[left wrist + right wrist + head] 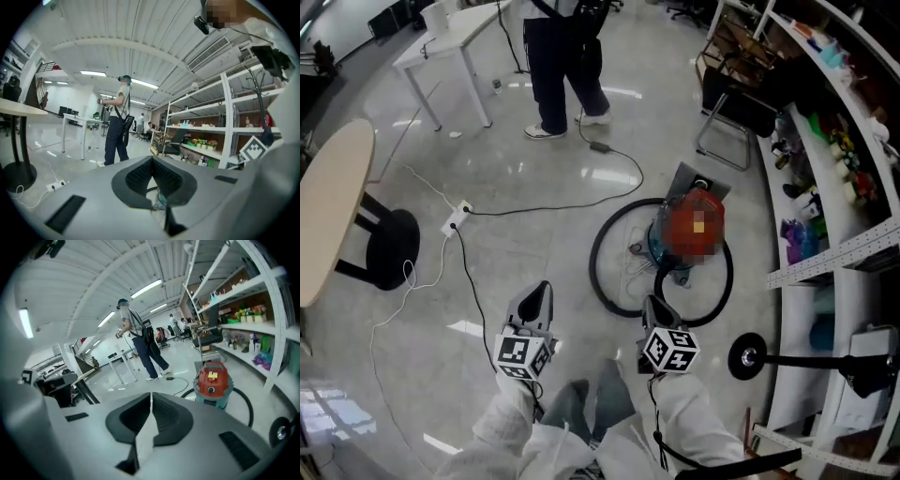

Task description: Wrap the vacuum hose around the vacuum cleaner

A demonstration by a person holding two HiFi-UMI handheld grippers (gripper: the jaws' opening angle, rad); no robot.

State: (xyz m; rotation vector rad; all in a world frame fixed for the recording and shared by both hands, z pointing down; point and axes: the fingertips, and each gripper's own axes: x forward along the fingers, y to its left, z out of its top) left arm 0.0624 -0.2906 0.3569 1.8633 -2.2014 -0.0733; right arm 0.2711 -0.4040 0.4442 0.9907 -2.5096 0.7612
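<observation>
Currently hose (592, 258) lies looped on floor (534, 187) round vacuum cleaner (694, 225), ahead-right of both tongs; right tongs (652, 304) shut, empty, nearer; left tongs (543, 288) seemingly shut, empty.

The head view looks steeply down on the floor (534, 187), with the left gripper (542, 287) and right gripper (650, 302) close below it. The left gripper view faces almost level across the room; the right gripper view tilts down toward the vacuum (213, 380). All three share the standing person (567, 66) and the shelves (830, 141)
</observation>
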